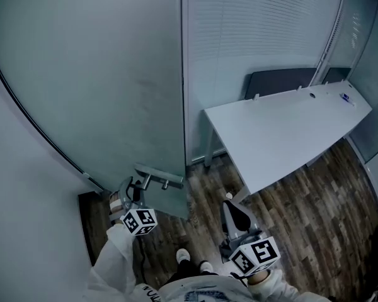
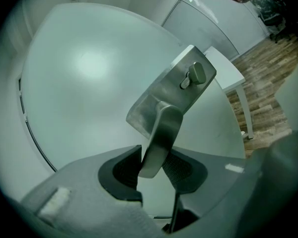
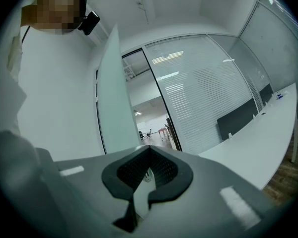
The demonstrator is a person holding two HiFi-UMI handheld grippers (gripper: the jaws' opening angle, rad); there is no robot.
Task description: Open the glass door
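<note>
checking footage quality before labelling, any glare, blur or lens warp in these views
Head view: dim and bluish, the glass door has edges bowed by the wide lens, little blur. Left gripper view: strong fisheye with dark corners, a soft glare patch on the door, the door handle sharp. Right gripper view: same fisheye and dark corners, bright light streaks across the blinds.

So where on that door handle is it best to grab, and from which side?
Grip the lever at its free end, away from the metal plate, coming end-on with one jaw on each flat face: it is a flat bar standing clear of the glass door. The left gripper holds it so.
</note>
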